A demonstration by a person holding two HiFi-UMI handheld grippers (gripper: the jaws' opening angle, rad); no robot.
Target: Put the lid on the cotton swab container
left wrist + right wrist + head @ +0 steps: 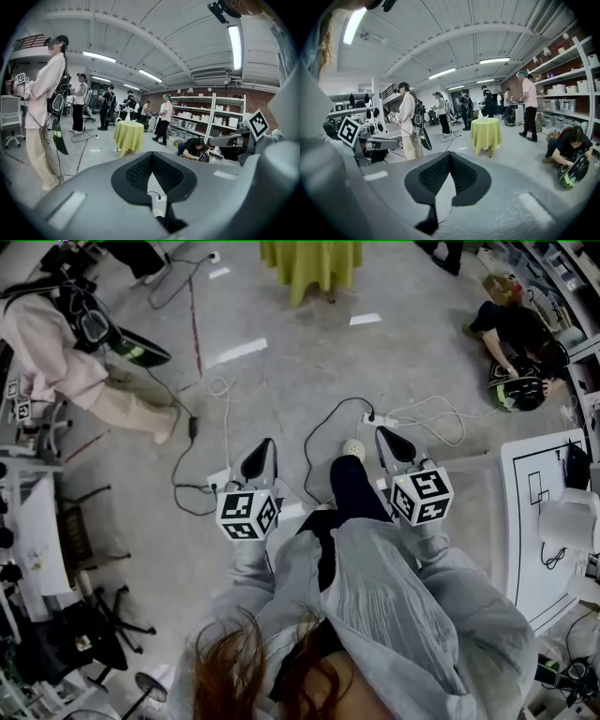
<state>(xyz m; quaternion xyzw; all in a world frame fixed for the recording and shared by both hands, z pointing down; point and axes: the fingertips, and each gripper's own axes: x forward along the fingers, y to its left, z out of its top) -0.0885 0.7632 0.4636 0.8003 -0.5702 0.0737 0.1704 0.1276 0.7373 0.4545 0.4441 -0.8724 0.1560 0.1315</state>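
A grey concrete floor (281, 381) fills most of the head view. The person holding the grippers stands on it in a loose grey shirt (394, 615). At the right edge is a white table (548, 587) with thin black lines drawn on it. Farther away stands a round table (311, 266) under a yellow-green cloth. A person in pink (56, 352) stands at the left and another person (511, 329) crouches at the right.

The shelves (220, 117) carry white boxes (219, 120); their contents cannot be seen.

The left gripper (267, 446) and the right gripper (384, 437) are held level over the floor, near each other. The ribbed pads (136, 173) of each one meet at the tips and pinch nothing.

Each marker cube (247, 514) shows only black and white squares, no readable words. A white power strip (380, 419) lies on the floor.

The cotton swab container and its lid appear in no view.
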